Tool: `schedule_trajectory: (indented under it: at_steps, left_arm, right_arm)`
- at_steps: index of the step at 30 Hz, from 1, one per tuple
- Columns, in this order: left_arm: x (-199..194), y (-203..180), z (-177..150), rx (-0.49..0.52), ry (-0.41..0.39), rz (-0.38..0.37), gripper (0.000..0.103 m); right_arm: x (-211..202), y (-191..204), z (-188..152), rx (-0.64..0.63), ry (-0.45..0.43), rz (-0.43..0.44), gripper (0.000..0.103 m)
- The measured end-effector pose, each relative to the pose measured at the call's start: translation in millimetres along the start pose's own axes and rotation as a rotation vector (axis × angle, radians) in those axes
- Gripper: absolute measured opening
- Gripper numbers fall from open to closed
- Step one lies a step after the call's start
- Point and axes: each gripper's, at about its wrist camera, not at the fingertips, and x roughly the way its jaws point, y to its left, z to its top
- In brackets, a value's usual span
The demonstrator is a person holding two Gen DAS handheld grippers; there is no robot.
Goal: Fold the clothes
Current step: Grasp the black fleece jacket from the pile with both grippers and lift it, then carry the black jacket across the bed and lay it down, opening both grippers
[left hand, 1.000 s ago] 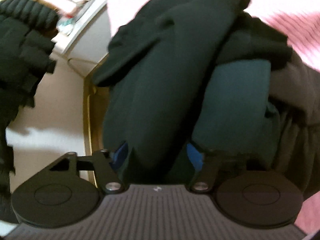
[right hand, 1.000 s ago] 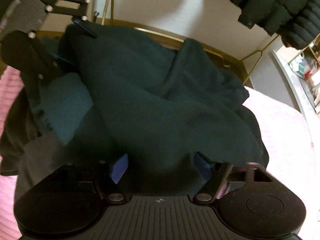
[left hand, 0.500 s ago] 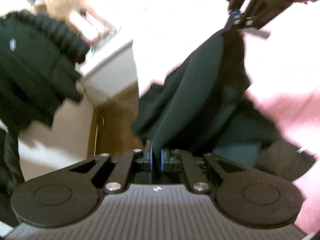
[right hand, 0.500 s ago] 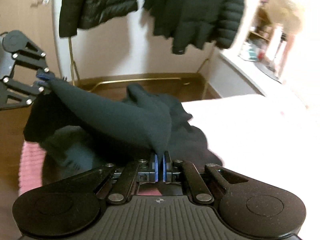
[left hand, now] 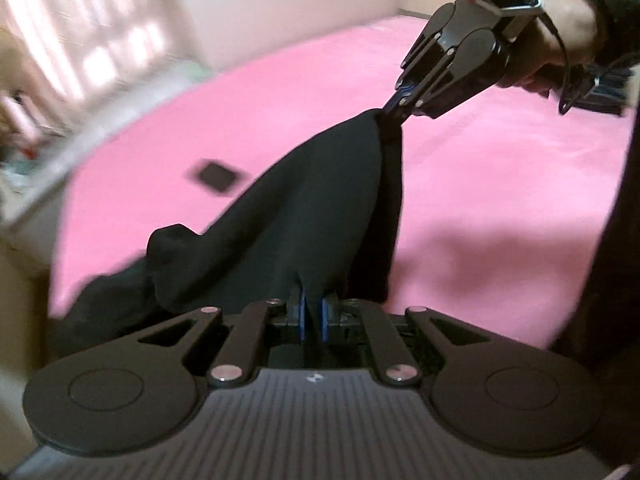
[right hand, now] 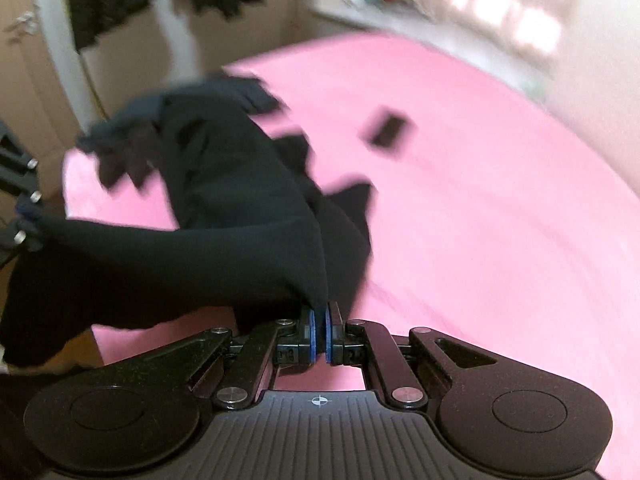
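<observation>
A dark garment (left hand: 320, 208) hangs stretched between my two grippers above a pink bed (left hand: 480, 184). My left gripper (left hand: 311, 308) is shut on one edge of the cloth. At the upper right of the left wrist view, the right gripper (left hand: 396, 104), held by a hand, pinches the other end. In the right wrist view my right gripper (right hand: 320, 320) is shut on the garment (right hand: 224, 216), whose far part trails toward a heap of other dark clothes (right hand: 132, 128) at the bed's corner. The left gripper (right hand: 24, 216) shows at the left edge, gripping the cloth.
A small black flat object (left hand: 216, 174) lies on the pink bed cover (right hand: 500, 220), also seen as a black flat object (right hand: 390, 132). Dark jackets (right hand: 120, 4) hang on the wall behind the bed. A bright window (left hand: 88, 40) lies beyond the bed.
Both grippers closed on the dark garment, then lifted it off the clothes heap and swung it out over the pink bed. The cloth now hangs taut between them.
</observation>
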Motion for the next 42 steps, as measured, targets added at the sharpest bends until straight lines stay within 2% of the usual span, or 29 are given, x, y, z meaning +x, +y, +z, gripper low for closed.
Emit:
schedule_trajectory:
  at_steps: [2,5,7,8,9,10,11,12,17,21,25,28,30,31,32,33,34,38,41,42]
  left_arm:
    - [24,-64,23,-0.011,0.023,-0.087,0.005]
    - [61,-140,51,-0.017,0.053,-0.247,0.006]
    - [75,-172,57,-0.013,0.093,-0.318,0.007]
    - [79,-182,58,-0.014,0.106,-0.337,0.010]
    - [79,-181,56,-0.020,0.108,-0.334,0.013]
    - [79,-181,53,-0.027,0.109,-0.331,0.014]
    - [80,-179,50,-0.038,0.112,-0.321,0.014]
    - [79,-172,42,-0.056,0.119,-0.293,0.017]
    - [79,-127,-10,-0.125,0.147,-0.109,0.030]
    - [102,-69,-51,-0.160,0.171,0.010,0.033]
    - [123,-27,-89,-0.248,0.174,0.095,0.037]
    - [130,-6,-111,-0.331,0.140,0.144,0.048]
    - [142,-5,-118,-0.380,0.094,0.171,0.062]
    - [146,-8,-121,-0.396,0.073,0.186,0.064]
    - [152,-10,-125,-0.406,0.057,0.199,0.065]
    - [160,-13,-128,-0.415,0.041,0.214,0.065]
    - [166,-17,-130,-0.423,0.023,0.226,0.065]
    - [176,-35,-130,-0.447,-0.049,0.274,0.065]
    - [185,-42,-124,-0.460,-0.101,0.320,0.065]
    - [189,-45,-121,-0.455,-0.108,0.347,0.065]
  right_arm:
    - [-18,-32,-46,0.073,0.060,-0.046,0.003]
    - [-40,-52,-95,0.106,0.149,-0.120,0.003]
    - [-48,-44,-106,0.088,0.172,-0.178,0.003]
    - [-50,-39,-108,0.085,0.178,-0.196,0.007]
    - [-50,-32,-108,0.088,0.172,-0.207,0.038]
    - [-49,-24,-104,0.095,0.156,-0.208,0.089]
    - [-45,-15,-100,0.093,0.121,-0.192,0.101]
    - [-41,-6,-95,0.091,0.086,-0.177,0.101]
    - [21,52,-47,0.077,-0.020,-0.124,0.101]
    - [95,97,-10,-0.021,-0.042,-0.106,0.101]
    - [165,121,-4,-0.150,-0.021,-0.150,0.101]
    - [209,132,-19,-0.298,-0.012,-0.224,0.101]
    - [229,129,-32,-0.370,-0.054,-0.268,0.098]
    - [226,123,-42,-0.368,-0.097,-0.267,0.074]
    - [217,112,-50,-0.336,-0.140,-0.242,0.059]
    - [208,101,-56,-0.299,-0.179,-0.217,0.033]
    - [197,88,-64,-0.263,-0.223,-0.203,0.014]
    - [144,40,-92,-0.119,-0.399,-0.212,0.010]
    - [107,-2,-112,0.030,-0.512,-0.242,0.010]
    - [95,-14,-120,0.055,-0.543,-0.277,0.010]
